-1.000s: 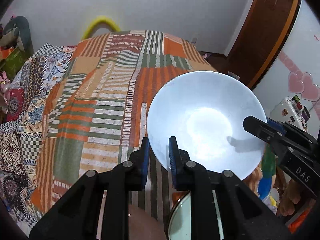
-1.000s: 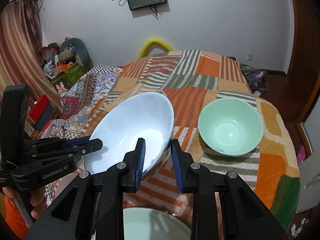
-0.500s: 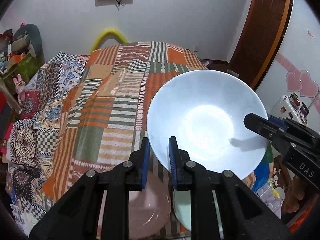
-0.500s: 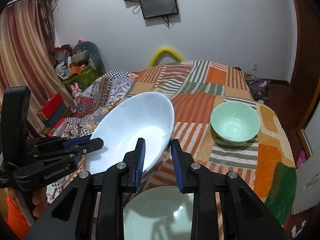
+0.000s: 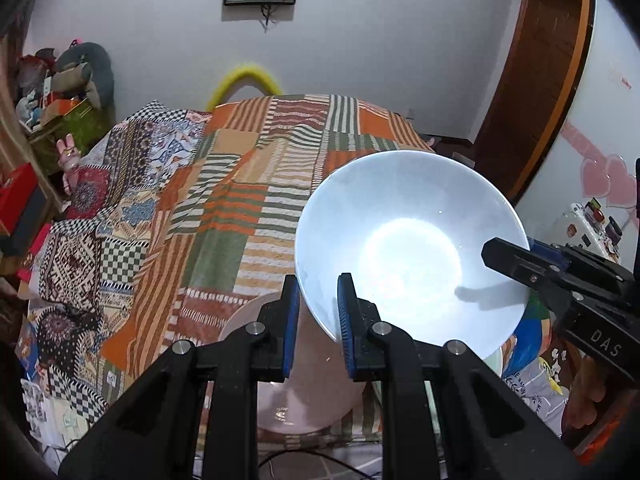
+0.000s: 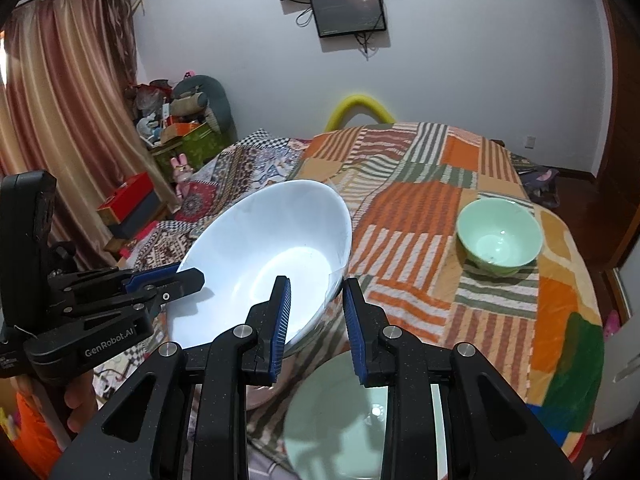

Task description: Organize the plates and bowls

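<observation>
A large white bowl (image 5: pixel 408 248) hangs tilted in the air over the near edge of the bed. My left gripper (image 5: pixel 318 316) is shut on its near-left rim, and my right gripper (image 6: pixel 314 312) is shut on the opposite rim (image 6: pixel 336 276). In the right wrist view the white bowl (image 6: pixel 264 256) sits left of centre with the left gripper (image 6: pixel 176 280) clamped on its left edge. Below lie a pink plate (image 5: pixel 304 392) and a pale green plate (image 6: pixel 340 412). A green bowl (image 6: pixel 498 238) stands upright on the patchwork blanket at the right.
The bed carries a striped orange and green patchwork blanket (image 5: pixel 248 208). A yellow foam arch (image 6: pixel 360 106) stands behind it. Boxes and stuffed toys (image 6: pixel 180 120) pile up at the left by the curtain. A brown door (image 5: pixel 536 80) is at the right.
Both grippers have lifted the white bowl and drawn it back toward the near edge. The green bowl now looks smaller and farther off, and the two plates below have come into view.
</observation>
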Demonstrator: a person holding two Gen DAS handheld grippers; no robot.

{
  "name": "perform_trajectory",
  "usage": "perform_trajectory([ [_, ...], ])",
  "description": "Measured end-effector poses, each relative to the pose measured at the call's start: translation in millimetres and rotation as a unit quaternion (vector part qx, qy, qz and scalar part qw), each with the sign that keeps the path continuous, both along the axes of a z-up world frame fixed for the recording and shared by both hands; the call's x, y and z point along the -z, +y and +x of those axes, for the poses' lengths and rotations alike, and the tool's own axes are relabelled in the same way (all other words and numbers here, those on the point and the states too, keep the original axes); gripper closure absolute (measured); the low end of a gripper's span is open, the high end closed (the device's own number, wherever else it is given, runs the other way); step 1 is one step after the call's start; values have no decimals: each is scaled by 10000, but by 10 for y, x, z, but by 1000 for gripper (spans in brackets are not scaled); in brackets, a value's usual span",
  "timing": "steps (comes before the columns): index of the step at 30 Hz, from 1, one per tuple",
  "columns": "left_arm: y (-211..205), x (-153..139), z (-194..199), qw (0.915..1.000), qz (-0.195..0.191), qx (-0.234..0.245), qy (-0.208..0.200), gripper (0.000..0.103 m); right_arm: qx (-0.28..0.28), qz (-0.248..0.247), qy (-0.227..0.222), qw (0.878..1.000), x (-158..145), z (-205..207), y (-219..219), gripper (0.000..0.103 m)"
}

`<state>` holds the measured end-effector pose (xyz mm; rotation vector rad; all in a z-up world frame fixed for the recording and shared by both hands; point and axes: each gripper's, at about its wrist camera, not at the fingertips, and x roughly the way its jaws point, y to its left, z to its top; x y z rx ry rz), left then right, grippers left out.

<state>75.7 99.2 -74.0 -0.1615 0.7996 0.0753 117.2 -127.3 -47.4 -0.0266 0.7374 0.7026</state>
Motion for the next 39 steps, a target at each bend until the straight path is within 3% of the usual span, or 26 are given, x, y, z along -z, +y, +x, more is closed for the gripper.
perform_trajectory([
  [17,378,308,-237,9983,-234,-458,282,85,-423,-113,477,9979,344,-125,354,78],
  [39,694,1072,-182,9885,-614,-789,1134,85,-737,-639,1212,9878,921,-131,704,78],
])
